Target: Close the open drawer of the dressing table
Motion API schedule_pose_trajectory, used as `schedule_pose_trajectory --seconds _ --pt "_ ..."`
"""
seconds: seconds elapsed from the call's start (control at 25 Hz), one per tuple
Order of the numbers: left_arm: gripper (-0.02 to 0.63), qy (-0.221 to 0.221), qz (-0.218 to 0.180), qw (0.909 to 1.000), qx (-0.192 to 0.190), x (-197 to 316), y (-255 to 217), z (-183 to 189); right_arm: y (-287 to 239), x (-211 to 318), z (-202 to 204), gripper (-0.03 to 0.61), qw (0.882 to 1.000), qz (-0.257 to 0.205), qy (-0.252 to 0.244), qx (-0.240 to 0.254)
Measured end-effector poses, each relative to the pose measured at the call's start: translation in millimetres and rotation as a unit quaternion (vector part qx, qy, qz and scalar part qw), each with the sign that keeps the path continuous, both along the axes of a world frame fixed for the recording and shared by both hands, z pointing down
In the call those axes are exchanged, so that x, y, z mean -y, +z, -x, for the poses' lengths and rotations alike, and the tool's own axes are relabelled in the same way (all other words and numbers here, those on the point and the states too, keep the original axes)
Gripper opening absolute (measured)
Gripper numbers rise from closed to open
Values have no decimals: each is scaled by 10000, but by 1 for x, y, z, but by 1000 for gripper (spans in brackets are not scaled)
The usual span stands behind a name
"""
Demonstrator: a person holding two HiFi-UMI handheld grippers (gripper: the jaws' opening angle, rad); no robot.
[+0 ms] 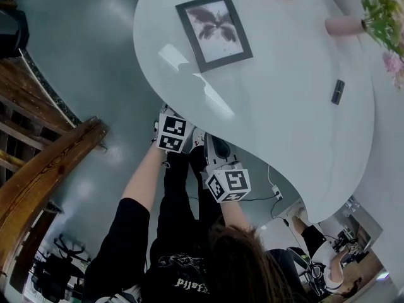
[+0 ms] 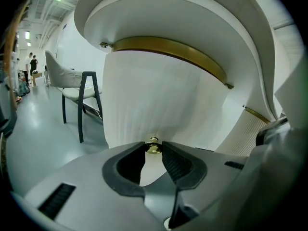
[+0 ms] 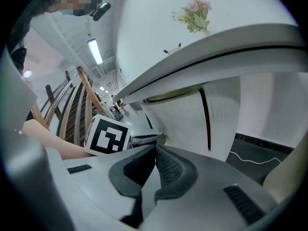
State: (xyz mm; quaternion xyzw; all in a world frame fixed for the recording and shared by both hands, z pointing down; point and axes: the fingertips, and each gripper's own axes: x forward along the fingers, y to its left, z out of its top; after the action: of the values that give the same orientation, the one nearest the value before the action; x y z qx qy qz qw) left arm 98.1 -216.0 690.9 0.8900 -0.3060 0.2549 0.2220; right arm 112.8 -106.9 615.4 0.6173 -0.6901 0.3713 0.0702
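Note:
The dressing table's white top (image 1: 284,106) curves over both grippers. In the left gripper view the ribbed white drawer front (image 2: 159,95) stands under a brass band, and its small brass knob (image 2: 153,147) sits between the tips of my left gripper (image 2: 154,149), whose pads press on it from both sides. In the head view that left gripper (image 1: 175,133) reaches under the table's edge. My right gripper (image 1: 216,145) is beside it. The right gripper (image 3: 155,150) has its tips together with nothing between them, just short of the drawer front (image 3: 185,124).
On the top lie a framed picture (image 1: 213,30) and a small black stick (image 1: 338,91), with flowers (image 1: 385,17) at the far right. A wooden railing (image 1: 44,169) runs at the left. A dark-legged chair (image 2: 79,97) stands left of the table. A white cable (image 1: 276,194) lies on the floor.

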Motion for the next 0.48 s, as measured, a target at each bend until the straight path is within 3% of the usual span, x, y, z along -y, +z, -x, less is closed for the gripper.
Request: schedule_pose_trajectory --seconds 0.48 --pt "123 -78 -225 9995 -212 2 0 -5 2 -5 1 26 9999 6 -54 -134"
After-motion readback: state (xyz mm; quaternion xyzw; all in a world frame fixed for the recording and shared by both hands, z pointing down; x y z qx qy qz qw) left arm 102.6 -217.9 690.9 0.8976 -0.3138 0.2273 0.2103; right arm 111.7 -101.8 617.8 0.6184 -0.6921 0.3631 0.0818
